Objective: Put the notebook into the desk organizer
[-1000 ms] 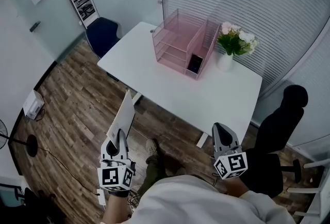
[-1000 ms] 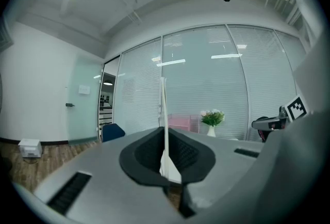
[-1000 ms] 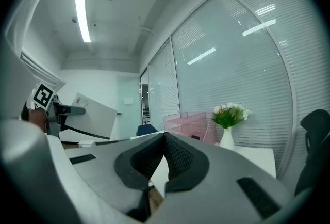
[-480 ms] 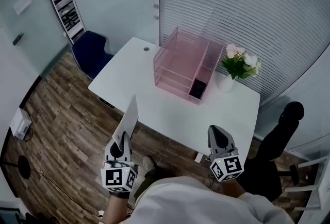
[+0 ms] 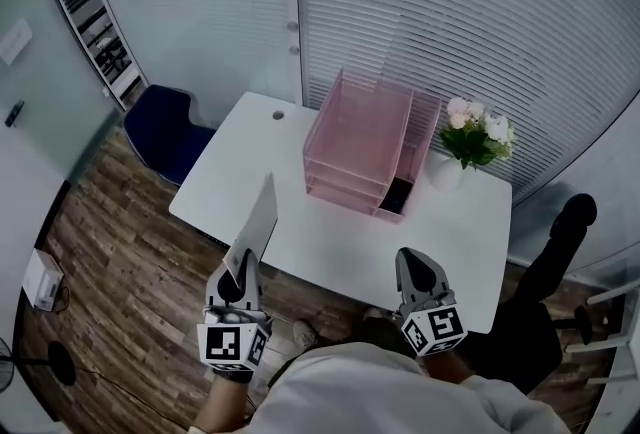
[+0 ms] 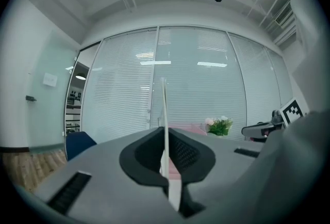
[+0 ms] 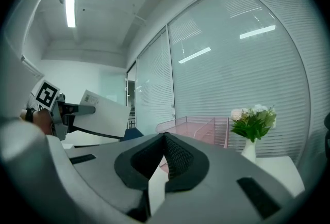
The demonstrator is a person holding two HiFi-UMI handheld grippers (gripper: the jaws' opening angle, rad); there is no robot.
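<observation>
A thin pale notebook [image 5: 259, 225] stands upright on its edge in my left gripper [image 5: 240, 274], which is shut on its lower end, short of the white table's [image 5: 250, 184] near edge. In the left gripper view the notebook [image 6: 164, 110] shows edge-on between the pressed pads of the left gripper [image 6: 165, 158]. The pink wire desk organizer [image 5: 358, 140] stands at the back of the table. My right gripper [image 5: 415, 269] hovers at the table's near right edge, shut with nothing in it. In the right gripper view its jaws [image 7: 164, 140] meet, with the notebook [image 7: 104, 114] at left and the organizer [image 7: 198, 127] ahead.
A white vase of flowers [image 5: 468, 134] stands right of the organizer, and a dark phone-like thing [image 5: 397, 194] sits in its right slot. A blue chair [image 5: 160, 124] is at the table's left end, a black office chair [image 5: 555, 250] at the right. Blinds over glass back the table.
Both grippers and the head have come nearer the table. The notebook stays upright in the left gripper. The organizer and the vase stand where they were on the table.
</observation>
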